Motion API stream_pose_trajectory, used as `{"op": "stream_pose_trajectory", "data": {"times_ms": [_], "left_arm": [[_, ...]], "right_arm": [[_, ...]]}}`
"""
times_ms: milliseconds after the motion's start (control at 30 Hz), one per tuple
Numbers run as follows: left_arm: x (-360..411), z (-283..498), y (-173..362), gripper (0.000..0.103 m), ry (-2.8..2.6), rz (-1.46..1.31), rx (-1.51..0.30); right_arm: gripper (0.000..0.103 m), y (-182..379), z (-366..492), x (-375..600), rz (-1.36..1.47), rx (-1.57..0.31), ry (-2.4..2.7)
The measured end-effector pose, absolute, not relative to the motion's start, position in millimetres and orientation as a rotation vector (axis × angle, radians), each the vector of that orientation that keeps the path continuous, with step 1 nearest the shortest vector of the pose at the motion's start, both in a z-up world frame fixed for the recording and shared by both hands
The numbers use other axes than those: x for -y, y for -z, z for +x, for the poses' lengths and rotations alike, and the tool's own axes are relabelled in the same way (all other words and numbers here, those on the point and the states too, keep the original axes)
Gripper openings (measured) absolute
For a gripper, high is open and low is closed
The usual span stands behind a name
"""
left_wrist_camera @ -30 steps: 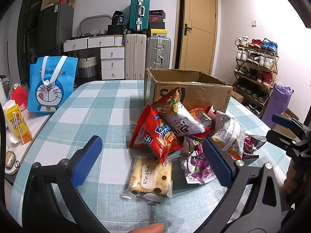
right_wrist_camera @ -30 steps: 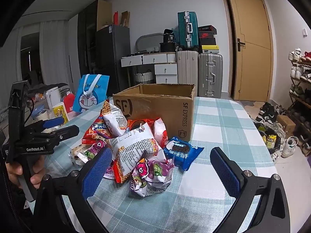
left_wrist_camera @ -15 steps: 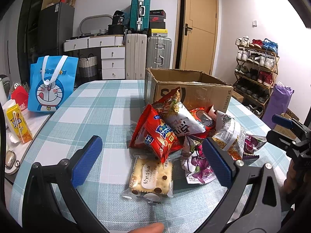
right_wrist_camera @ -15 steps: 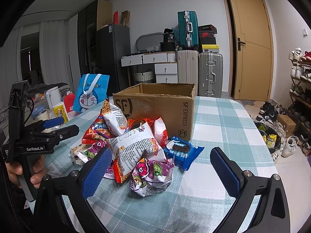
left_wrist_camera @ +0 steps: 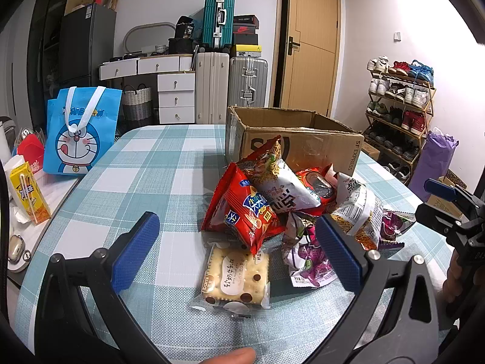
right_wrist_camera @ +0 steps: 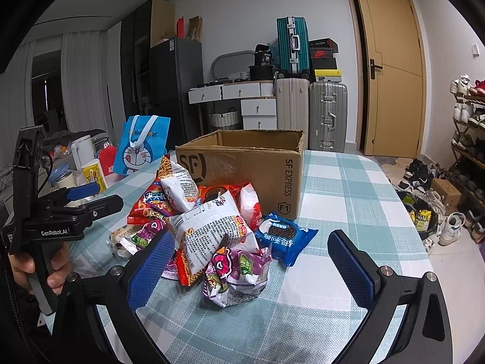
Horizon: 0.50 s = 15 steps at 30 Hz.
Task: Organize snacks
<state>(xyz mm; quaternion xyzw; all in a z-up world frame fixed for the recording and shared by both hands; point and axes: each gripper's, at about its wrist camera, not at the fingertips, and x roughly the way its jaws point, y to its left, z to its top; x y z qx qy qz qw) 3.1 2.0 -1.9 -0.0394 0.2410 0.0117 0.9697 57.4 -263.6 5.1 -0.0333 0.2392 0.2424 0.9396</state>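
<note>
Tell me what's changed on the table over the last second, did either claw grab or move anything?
Nothing visibly changed. The left claw and the right claw are both open and hold nothing, hovering short of the heap of snack packets. The brown cardboard box behind the heap and the checked tablecloth look the same as before.

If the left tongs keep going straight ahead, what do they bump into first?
Probably the cracker pack, lying nearest between the open left tongs; the red chip bag sits just behind it. Depth is hard to judge.
</note>
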Motion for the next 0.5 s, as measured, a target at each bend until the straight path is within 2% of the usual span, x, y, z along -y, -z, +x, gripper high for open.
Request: {"op": "stream_pose_trajectory", "data": {"times_ms": [500], "left_arm": [[-1.9,3.1,2.1,0.103,-0.024,-0.079,-0.487]], "right_arm": [[0.103,-4.8,58.4,264.0,-0.07,-0.493,-0.493]]}}
